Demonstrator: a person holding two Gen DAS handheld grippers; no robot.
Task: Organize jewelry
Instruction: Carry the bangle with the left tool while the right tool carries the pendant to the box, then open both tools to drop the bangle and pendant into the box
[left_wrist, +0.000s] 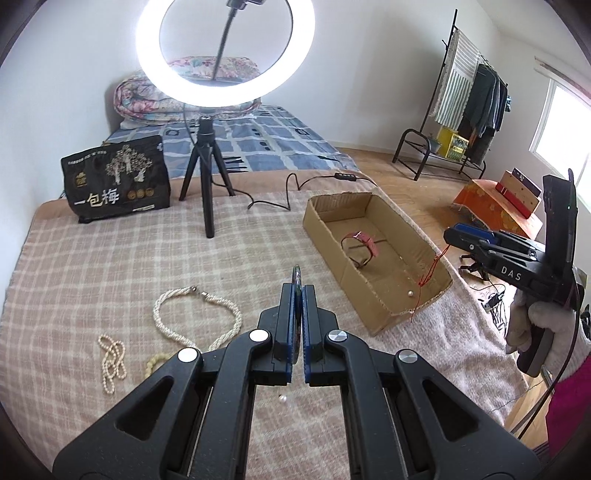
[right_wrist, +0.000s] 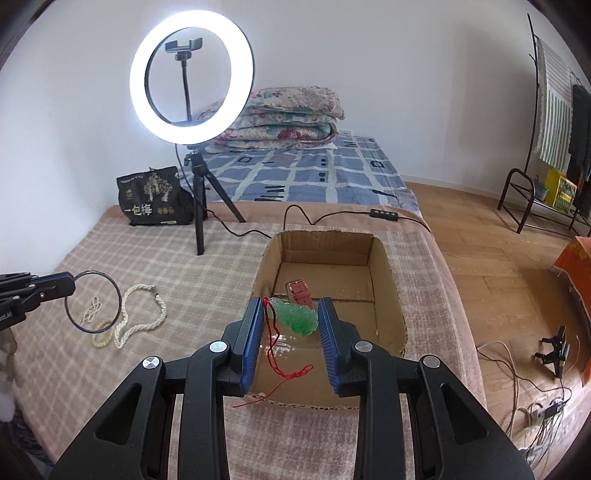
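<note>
Green jade pendant (right_wrist: 296, 318) w/ red cord (right_wrist: 275, 341) pinched between right gripper (right_wrist: 291, 325) fingers, partly open around it, held over near end of cardboard box (right_wrist: 391, 280). Cord dangles down over box's front edge. Inside box: pink watch (right_wrist: 298, 290), one loose pearl (left_wrist: 410, 293). Left gripper (left_wrist: 297, 295) fingers clamped tight on thin dark bangle (right_wrist: 92, 301), held in air above blanket (left_wrist: 110, 266), left of box. On blanket below it: twisted pearl necklace (left_wrist: 199, 314), thin pearl strand (left_wrist: 110, 360), yellowish bead bracelet (left_wrist: 157, 362), stray pearl (left_wrist: 282, 399). Further back: ring light (left_wrist: 225, 51) on tripod, black bag (left_wrist: 116, 179), folded quilt on bed.
</note>
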